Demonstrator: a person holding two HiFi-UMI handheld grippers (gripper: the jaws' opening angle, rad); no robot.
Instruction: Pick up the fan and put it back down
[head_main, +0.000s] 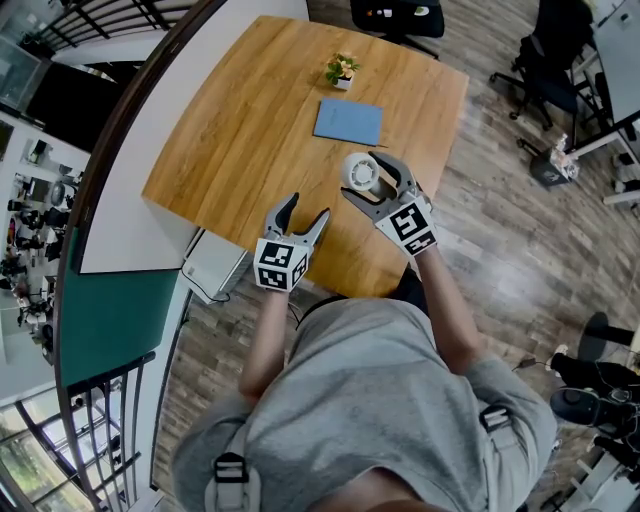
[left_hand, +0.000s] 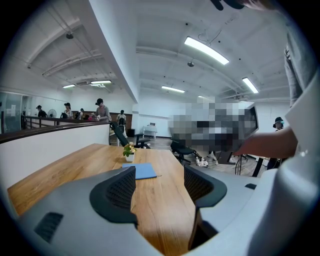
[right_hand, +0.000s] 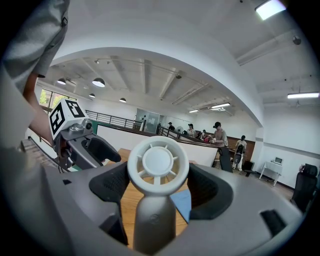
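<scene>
- The right gripper (head_main: 375, 185) is positioned over the near-right part of the wooden worktop (head_main: 240, 150). Its fingers (right_hand: 114, 189) pinch the fan (head_main: 360, 172).
- In the right gripper view, the fan's (right_hand: 158, 165) white round head fills the gap between the two black pads and touches both. Its grey stem runs down towards the camera.
- Whether the fan's base touches the worktop or is clear of it cannot be told from any view.
- The left gripper (head_main: 305, 210) is at the near edge of the worktop, to the left of the right gripper and apart from it. Its fingers (left_hand: 120, 187) are spread, with only bare wood (left_hand: 165, 210) between them.
- The left gripper (right_hand: 85, 145) also shows in the right gripper view, on the left, with its marker cube uppermost.
- A blue notebook (head_main: 348, 121) lies flat on the worktop, just beyond the fan and apart from it. In the left gripper view, the notebook (left_hand: 142, 171) sits past the finger gap.
- A small potted plant (head_main: 341, 70) stands upright beyond the notebook, near the far edge. The left gripper view shows the plant (left_hand: 129, 151) in a white pot.
- Black office chairs (head_main: 560, 50) stand on the plank floor, off the far-right side of the worktop.
</scene>
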